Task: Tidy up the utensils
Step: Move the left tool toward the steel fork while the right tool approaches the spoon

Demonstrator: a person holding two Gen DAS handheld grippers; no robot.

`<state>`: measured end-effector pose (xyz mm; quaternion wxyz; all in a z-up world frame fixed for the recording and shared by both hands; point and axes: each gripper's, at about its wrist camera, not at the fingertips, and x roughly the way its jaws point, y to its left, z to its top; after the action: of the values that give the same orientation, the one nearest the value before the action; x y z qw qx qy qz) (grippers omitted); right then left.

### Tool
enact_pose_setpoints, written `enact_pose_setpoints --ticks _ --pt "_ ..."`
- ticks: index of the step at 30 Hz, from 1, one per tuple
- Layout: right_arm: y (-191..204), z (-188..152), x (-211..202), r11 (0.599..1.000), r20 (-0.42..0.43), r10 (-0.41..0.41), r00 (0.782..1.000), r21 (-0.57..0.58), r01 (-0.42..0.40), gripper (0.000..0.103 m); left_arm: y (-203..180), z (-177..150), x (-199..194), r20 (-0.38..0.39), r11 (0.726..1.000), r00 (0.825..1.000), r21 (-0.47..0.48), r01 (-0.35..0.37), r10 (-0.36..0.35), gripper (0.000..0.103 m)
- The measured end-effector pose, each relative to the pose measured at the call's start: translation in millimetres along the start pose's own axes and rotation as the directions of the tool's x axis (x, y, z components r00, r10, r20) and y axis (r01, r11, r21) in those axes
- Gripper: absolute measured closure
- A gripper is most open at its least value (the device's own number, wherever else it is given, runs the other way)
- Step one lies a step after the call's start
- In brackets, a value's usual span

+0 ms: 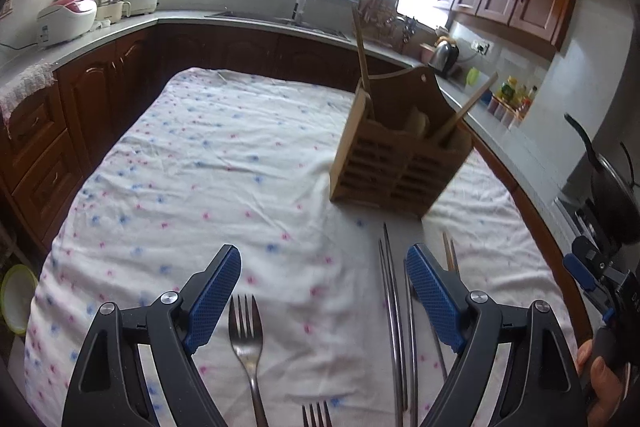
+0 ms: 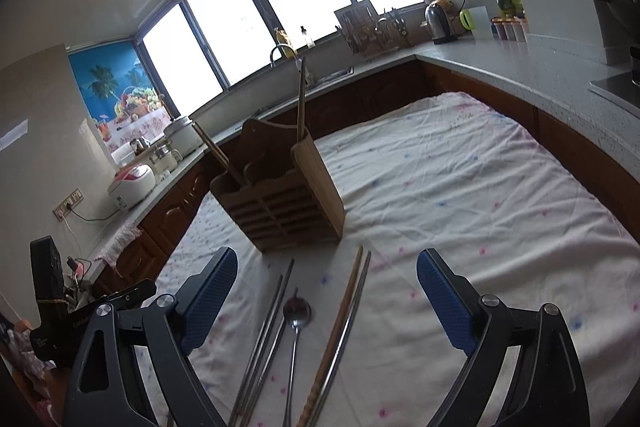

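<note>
A wooden utensil holder (image 1: 400, 155) stands on the floral tablecloth (image 1: 208, 163), with wooden sticks poking out of its compartments. My left gripper (image 1: 324, 267) is open and empty above a metal fork (image 1: 246, 339); a second fork (image 1: 317, 414) lies at the bottom edge. Metal chopsticks (image 1: 394, 315) lie by its right finger. In the right wrist view the holder (image 2: 280, 203) stands ahead. My right gripper (image 2: 326, 271) is open and empty above metal chopsticks (image 2: 268, 323), a spoon (image 2: 297, 311), a wooden chopstick (image 2: 340, 319) and another metal chopstick (image 2: 354, 303).
Kitchen counters with dark wood cabinets (image 1: 60, 115) surround the table. A sink and tap (image 1: 298, 1), rice cookers (image 1: 66, 17), a kettle (image 1: 444, 57) and a dish rack (image 2: 372, 27) stand on them. A black pan (image 1: 608, 179) is at the right.
</note>
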<state>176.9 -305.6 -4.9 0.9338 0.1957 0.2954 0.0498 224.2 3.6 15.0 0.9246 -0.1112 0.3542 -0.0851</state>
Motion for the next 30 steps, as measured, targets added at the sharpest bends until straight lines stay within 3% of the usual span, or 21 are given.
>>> enact_pose_setpoints --ticks 13,15,17,20,23,26,30 --pt "-1 -19 18 1.0 -0.097 -0.022 0.995 -0.014 0.021 0.011 -17 -8 23 -0.086 0.998 0.996 0.052 -0.018 0.022 0.019" --pt "-1 -20 23 0.999 -0.111 -0.036 0.993 -0.025 0.033 0.018 -22 -7 29 -0.097 0.997 0.995 0.068 -0.023 0.03 0.019" --pt "-1 -20 29 0.998 -0.136 -0.05 0.989 -0.033 0.046 0.036 -26 -6 34 -0.111 0.997 0.993 0.079 -0.024 0.033 0.022" --pt "-4 -21 39 0.998 -0.174 -0.059 0.983 -0.034 0.054 0.056 -32 -4 45 -0.143 0.996 0.989 0.091 -0.006 0.019 0.034" --pt "-5 -22 46 0.999 -0.197 -0.05 0.979 -0.03 0.045 0.069 -38 -1 57 -0.169 0.994 0.986 0.108 0.008 0.01 0.043" --pt "-4 -24 53 0.999 -0.223 -0.024 0.975 -0.03 0.017 0.075 -44 2 70 -0.197 0.992 0.98 0.128 0.017 0.008 0.047" --pt "-2 -27 62 1.0 -0.25 -0.015 0.968 -0.031 0.007 0.075 -51 6 95 -0.257 0.987 0.966 0.158 0.027 0.015 0.055"
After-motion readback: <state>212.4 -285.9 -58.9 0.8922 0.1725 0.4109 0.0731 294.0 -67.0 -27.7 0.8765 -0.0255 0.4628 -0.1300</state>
